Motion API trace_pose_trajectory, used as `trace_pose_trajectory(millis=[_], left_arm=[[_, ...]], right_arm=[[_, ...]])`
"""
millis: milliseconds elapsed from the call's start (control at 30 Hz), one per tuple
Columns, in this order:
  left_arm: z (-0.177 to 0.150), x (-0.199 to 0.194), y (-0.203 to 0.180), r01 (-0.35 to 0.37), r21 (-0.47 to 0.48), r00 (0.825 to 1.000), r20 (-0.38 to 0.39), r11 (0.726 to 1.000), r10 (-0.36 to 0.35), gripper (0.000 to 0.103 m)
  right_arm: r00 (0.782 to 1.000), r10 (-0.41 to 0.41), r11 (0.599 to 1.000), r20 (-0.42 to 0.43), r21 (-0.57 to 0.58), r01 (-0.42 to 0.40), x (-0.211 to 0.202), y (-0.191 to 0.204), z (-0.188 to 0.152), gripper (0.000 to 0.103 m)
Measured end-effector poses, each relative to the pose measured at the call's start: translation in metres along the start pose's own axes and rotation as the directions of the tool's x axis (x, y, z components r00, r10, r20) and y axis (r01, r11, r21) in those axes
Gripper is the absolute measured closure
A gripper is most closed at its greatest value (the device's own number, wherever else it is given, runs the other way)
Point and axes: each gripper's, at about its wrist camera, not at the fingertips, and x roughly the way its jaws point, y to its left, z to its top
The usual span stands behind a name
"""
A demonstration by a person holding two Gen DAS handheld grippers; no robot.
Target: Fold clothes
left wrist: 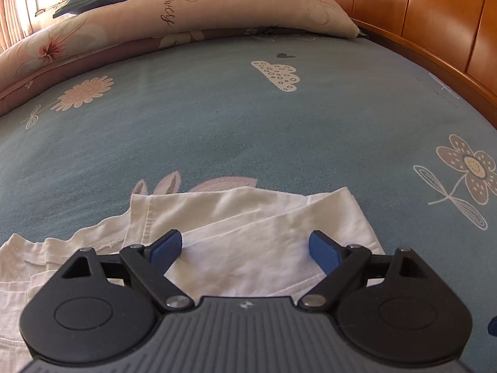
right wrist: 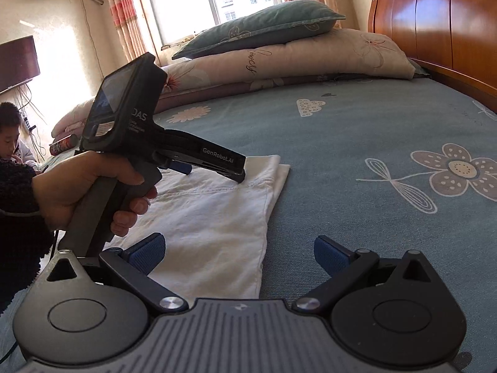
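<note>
A white garment (left wrist: pixel 248 233) lies folded flat on the blue patterned bed sheet (left wrist: pixel 233 118). My left gripper (left wrist: pixel 245 250) hovers just over its near part, open, with nothing between the blue pads. In the right wrist view the same white garment (right wrist: pixel 214 217) stretches from the lower left toward the middle. There the left gripper (right wrist: pixel 239 174), held by a hand (right wrist: pixel 80 189), tips down onto the garment's far end. My right gripper (right wrist: pixel 239 253) is open above the garment's right edge, one pad over cloth and one over the sheet.
Stacked pillows (right wrist: pixel 273 49) and a folded quilt lie at the far end of the bed. A wooden headboard (right wrist: pixel 435 18) runs along the right. A second person (right wrist: pixel 12 136) sits at the far left beside the bed, by a can (right wrist: pixel 63 144).
</note>
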Motion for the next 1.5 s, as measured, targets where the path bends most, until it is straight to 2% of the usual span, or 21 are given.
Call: trace_pose_trajectory(millis=[67,233,467,567,667,767,900,1100,1267,1433,1500], left_arm=[[0.005,0.005,-0.016,0.016,0.022,1.000,0.000,1.000,-0.016,0.012],[0.004,-0.005,-0.016,0.119,-0.018,0.993,-0.011,0.993,-0.119,0.014],[0.004,-0.019,-0.016,0.260,-0.077,0.965,-0.020,0.963,-0.262,0.014],[0.002,-0.009,-0.024,0.280,-0.068,0.958,-0.037,0.958,-0.283,0.013],[0.004,-0.001,-0.029,0.258,-0.056,0.965,-0.035,0.965,-0.260,0.011],[0.005,-0.012,-0.026,0.245,-0.051,0.968,-0.043,0.968,-0.247,0.011],[0.006,-0.057,-0.009,0.209,0.015,0.978,0.001,0.978,-0.209,0.011],[-0.010,-0.142,0.031,0.094,0.127,0.993,0.064,0.987,-0.102,0.011],[-0.043,-0.215,0.062,-0.043,0.242,0.993,0.120,0.969,0.015,0.011],[-0.071,-0.284,0.102,-0.122,0.296,0.989,0.122,0.947,0.089,0.010],[-0.087,-0.294,0.111,-0.148,0.332,0.986,0.124,0.932,0.113,0.010]], right_arm=[[1.000,0.009,1.000,0.007,0.004,-0.009,-0.002,-0.001,0.000,0.000],[1.000,0.014,1.000,0.005,0.013,-0.014,-0.003,-0.004,0.001,0.000],[1.000,0.018,1.000,0.003,0.015,-0.018,-0.004,-0.002,-0.001,0.000],[1.000,0.015,1.000,-0.004,0.006,-0.014,-0.005,-0.002,-0.003,0.000],[1.000,-0.017,1.000,0.001,-0.017,0.017,-0.005,-0.001,-0.003,0.000],[0.998,-0.056,0.998,0.021,-0.035,0.057,-0.007,0.002,0.000,0.000],[0.997,-0.074,0.995,0.038,-0.068,0.077,-0.013,0.013,0.004,0.000],[1.000,-0.015,0.988,0.019,-0.152,0.017,-0.023,0.033,0.001,0.000],[0.999,0.028,0.986,0.017,-0.162,-0.024,-0.028,0.047,0.001,0.000],[0.999,0.048,0.980,0.003,-0.191,-0.047,-0.030,0.064,-0.001,0.000],[0.998,0.060,0.977,0.000,-0.203,-0.059,-0.030,0.072,-0.001,0.000]])
